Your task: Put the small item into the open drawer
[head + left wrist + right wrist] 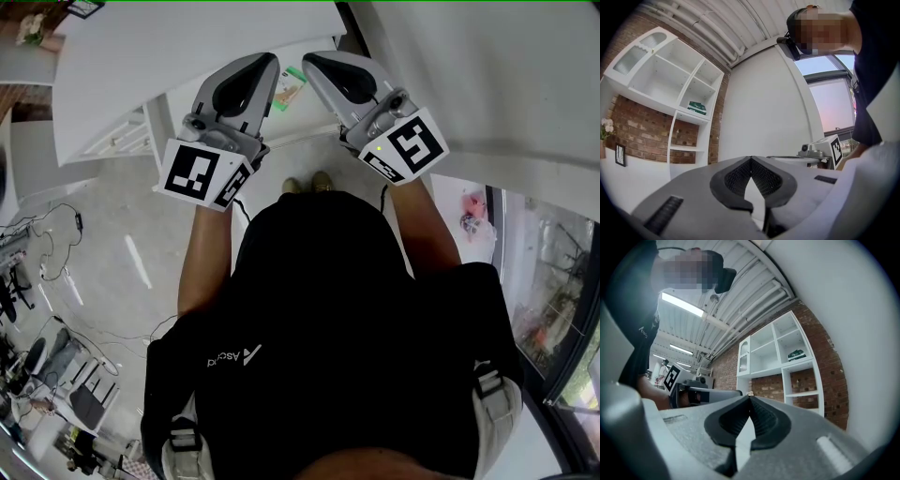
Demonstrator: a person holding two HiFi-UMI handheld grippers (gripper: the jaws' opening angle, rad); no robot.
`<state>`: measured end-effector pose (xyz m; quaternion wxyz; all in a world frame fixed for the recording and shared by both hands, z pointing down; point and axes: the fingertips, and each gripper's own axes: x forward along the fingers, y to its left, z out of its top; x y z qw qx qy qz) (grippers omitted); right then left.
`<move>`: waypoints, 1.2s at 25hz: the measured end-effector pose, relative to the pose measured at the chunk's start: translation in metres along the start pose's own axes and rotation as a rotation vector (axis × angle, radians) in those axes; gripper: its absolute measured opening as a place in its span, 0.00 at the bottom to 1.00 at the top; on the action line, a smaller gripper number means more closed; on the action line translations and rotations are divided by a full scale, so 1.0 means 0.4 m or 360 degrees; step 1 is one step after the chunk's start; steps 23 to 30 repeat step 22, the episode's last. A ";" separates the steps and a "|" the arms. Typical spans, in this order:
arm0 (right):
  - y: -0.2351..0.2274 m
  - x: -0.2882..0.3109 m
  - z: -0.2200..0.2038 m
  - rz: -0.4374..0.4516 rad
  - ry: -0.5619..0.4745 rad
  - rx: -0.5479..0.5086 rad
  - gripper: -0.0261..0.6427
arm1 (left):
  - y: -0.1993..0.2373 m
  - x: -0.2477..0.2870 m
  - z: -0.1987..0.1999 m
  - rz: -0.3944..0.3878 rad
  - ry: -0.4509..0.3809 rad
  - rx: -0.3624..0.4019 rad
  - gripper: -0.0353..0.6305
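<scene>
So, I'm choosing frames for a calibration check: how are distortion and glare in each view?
Head view: evenly lit, the white surface has a curved edge. Left gripper view: black round vignette, the shelf unit bows, the window is bright. Right gripper view: same vignette, the ceiling light strip glares.

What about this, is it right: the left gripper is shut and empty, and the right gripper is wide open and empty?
One part is wrong. The right gripper is not wide open: the right gripper view shows its jaws closed tip to tip, with nothing between them. The left gripper is shut and empty, as you say.
</scene>
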<state>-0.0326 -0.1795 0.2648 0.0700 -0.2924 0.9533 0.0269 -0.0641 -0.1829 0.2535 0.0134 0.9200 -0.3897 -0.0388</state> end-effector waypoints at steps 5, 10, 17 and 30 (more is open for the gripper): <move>0.003 -0.009 -0.001 -0.0006 -0.0002 -0.0002 0.04 | -0.009 -0.003 -0.002 -0.0013 0.0003 0.0003 0.05; 0.006 -0.016 -0.002 -0.0003 0.0001 -0.0003 0.04 | -0.015 -0.006 -0.007 -0.0012 0.0017 0.0006 0.05; 0.009 -0.026 0.000 -0.0007 0.0005 -0.0007 0.04 | -0.025 -0.014 -0.015 -0.0015 0.0036 0.0004 0.05; 0.007 -0.031 -0.001 -0.0010 0.0006 -0.0011 0.04 | -0.029 -0.014 -0.021 -0.0016 0.0044 0.0007 0.05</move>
